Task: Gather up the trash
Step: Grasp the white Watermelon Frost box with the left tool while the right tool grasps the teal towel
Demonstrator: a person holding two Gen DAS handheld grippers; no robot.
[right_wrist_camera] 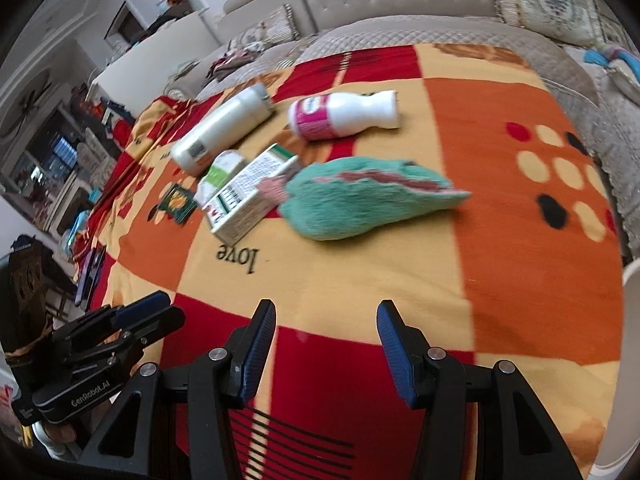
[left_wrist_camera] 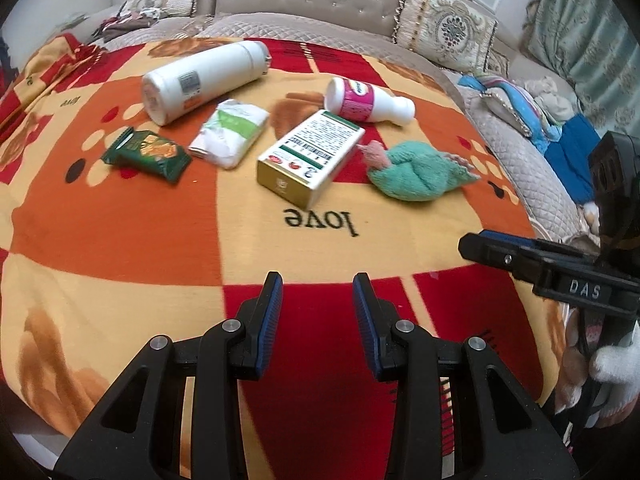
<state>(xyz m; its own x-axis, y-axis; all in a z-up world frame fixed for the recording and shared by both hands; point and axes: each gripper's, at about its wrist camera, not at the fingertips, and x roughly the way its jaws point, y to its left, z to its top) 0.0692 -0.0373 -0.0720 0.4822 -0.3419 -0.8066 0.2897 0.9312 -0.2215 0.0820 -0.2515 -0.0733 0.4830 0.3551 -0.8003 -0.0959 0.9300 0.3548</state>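
Observation:
On a red, orange and cream blanket lie a large white bottle, a small white bottle with a pink label, a gold and white carton, a white and green packet, a dark green snack wrapper and a teal plush toy. My left gripper is open and empty, well short of the carton. My right gripper is open and empty, short of the plush toy. The carton and pink-label bottle lie beyond it.
A beige sofa with patterned cushions runs behind the blanket. Folded clothes lie at the right. The right gripper shows at the right edge of the left wrist view. Shelves and furniture stand at the left.

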